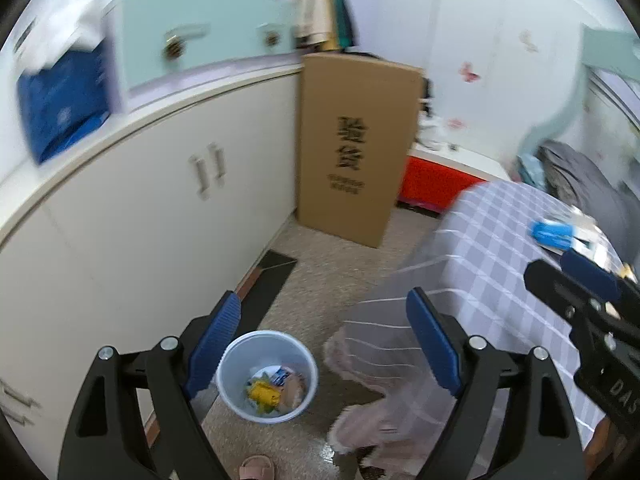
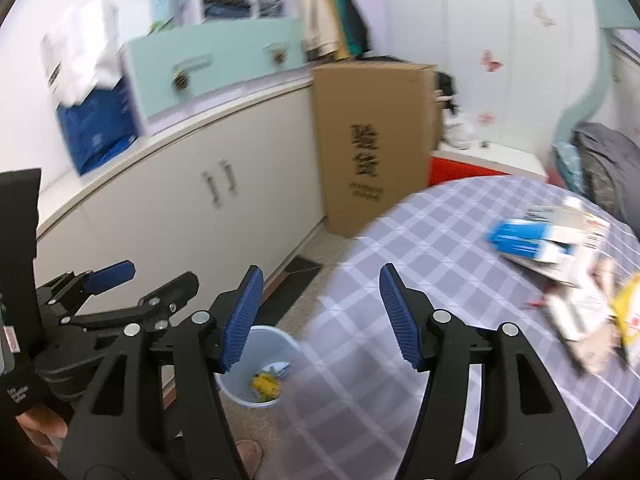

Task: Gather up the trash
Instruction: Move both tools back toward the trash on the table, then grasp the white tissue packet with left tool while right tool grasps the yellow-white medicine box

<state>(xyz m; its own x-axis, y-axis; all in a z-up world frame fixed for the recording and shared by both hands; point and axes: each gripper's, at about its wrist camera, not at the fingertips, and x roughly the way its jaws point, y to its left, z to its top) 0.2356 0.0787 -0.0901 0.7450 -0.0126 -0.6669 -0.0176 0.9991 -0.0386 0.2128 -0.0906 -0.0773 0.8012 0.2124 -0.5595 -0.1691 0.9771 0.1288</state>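
I have the long cream cabinet (image 1: 152, 208) running down the left, and the table under a checked cloth (image 2: 420, 264) filling the right; between them is a strip of speckled floor (image 1: 332, 272), which is my only open lane. A tall cardboard box (image 1: 352, 148) closes the far end of that lane, so I judge the room to move is near, not deep.

The bin (image 1: 267, 376) stands on the floor close beside the cabinet, just off the table's hanging cloth edge, I think so trash can be dropped straight down from the table side. It already holds a yellow wrapper and some paper.

What remains sits on the far right of the tabletop: a blue-and-white carton (image 2: 532, 242) and, nearer the right rim, a heap of wrappers (image 2: 592, 316), blurred.

My left gripper (image 1: 324, 340) hangs above the bin, fingers spread wide with nothing between them. My right gripper (image 2: 320, 316) is over the table's near-left edge, fingers released and empty too. I reckon both are clear to swing right toward the heap; the cloth's drooping hem is the edge to avoid snagging.
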